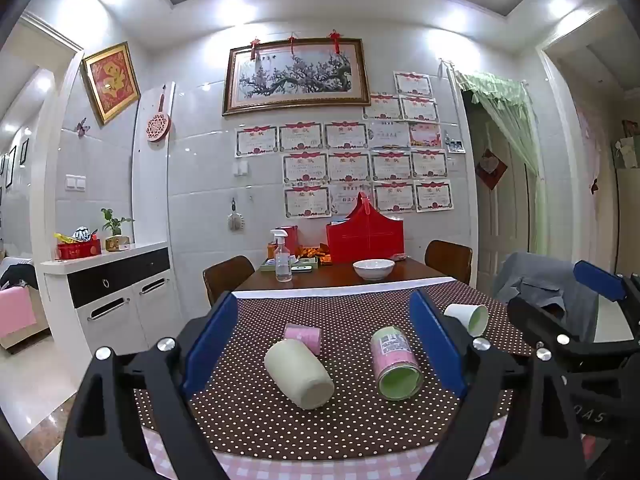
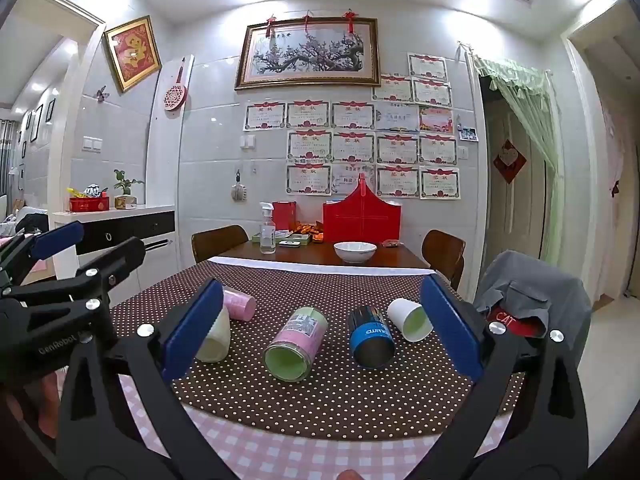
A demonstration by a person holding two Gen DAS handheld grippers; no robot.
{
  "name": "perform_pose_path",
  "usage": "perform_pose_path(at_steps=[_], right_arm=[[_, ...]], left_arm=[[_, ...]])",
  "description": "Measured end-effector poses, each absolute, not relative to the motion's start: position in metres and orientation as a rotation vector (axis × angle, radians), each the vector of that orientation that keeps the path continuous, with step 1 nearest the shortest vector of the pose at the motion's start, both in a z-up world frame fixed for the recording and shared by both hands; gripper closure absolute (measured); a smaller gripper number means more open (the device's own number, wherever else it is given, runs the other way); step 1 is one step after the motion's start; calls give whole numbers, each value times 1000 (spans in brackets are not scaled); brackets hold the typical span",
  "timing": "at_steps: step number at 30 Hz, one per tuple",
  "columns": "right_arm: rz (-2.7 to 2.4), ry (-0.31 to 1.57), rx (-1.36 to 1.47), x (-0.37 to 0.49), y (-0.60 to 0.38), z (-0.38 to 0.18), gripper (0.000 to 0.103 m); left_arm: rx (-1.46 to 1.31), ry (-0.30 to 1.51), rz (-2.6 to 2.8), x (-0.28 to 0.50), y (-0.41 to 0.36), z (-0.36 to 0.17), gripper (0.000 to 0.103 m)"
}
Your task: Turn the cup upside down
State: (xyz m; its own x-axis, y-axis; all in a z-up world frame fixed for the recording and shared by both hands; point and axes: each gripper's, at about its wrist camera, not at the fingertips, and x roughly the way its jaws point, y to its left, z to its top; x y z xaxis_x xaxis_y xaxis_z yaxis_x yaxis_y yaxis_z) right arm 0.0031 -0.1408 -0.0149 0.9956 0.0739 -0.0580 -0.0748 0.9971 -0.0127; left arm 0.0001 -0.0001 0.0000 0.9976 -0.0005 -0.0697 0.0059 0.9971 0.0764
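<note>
"GenRobot" stands on my black left gripper (image 2: 60, 240); "CAT" on the red cloth under the grey jacket (image 2: 505, 321)

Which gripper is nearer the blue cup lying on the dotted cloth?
Right. The right gripper is open with the blue cup lying between its fingers, just ahead. The left gripper is open farther left, facing the cream cup; the blue cup doesn't show in its view.
</note>
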Motion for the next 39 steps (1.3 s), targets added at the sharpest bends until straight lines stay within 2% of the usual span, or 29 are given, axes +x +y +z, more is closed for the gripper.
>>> perform_pose_path(at_steps=[39], right_arm=[[75,47,-15,4,-142,-18,6]], left_arm=[[76,65,-2,0,0,0,17]])
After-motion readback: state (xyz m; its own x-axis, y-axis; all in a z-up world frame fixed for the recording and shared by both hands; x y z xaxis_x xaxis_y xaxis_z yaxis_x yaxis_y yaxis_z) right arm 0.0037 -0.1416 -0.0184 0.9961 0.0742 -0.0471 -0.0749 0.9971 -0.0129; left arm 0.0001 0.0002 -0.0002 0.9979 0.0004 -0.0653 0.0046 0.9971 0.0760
